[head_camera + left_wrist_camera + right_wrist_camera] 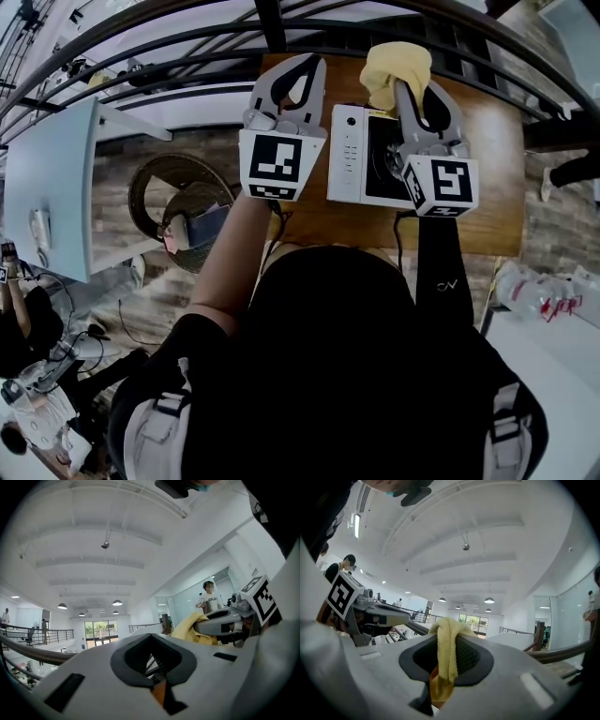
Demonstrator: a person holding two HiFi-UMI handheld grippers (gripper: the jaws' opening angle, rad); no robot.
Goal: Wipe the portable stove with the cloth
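**Head view.**
- Stove [349,155]: white and flat, on a wooden counter [492,169]. Its control strip runs along its left side, with the dark burner to the right of that.
- Left claw [307,73]: just beside the stove's left edge, jaws drawn together.
- Right claw [409,86]: over the stove's far right part.
- Cloth [396,64]: yellow, bunched at the right claw's tips, above the stove's far edge. This view does not show whether it touches the stove.

**Left gripper view.**
- The camera is aimed up at the ceiling, and the stove is out of sight.
- The jaws are closed tip to tip with nothing between them.

**Right gripper view.**
- This camera is also aimed upward.
- The jaws are clamped on a narrow fold of the cloth. Most of the cloth bunches beyond the tips, and a short tail hangs inside the jaws.
- With both claws tilted up, the cloth is probably off the stove and wiping is not under way.

**Risks, as a judgement.**
- Only a thin fold of the cloth is pinched, so dragging it across the stove could pull it free.
- The bunch stands beyond the tips, so a steep approach could bring hard jaw onto the stove before cloth.
- Nothing braces the stove, since the left claw is shut and beside it. A firm wipe could slide the stove across the counter.
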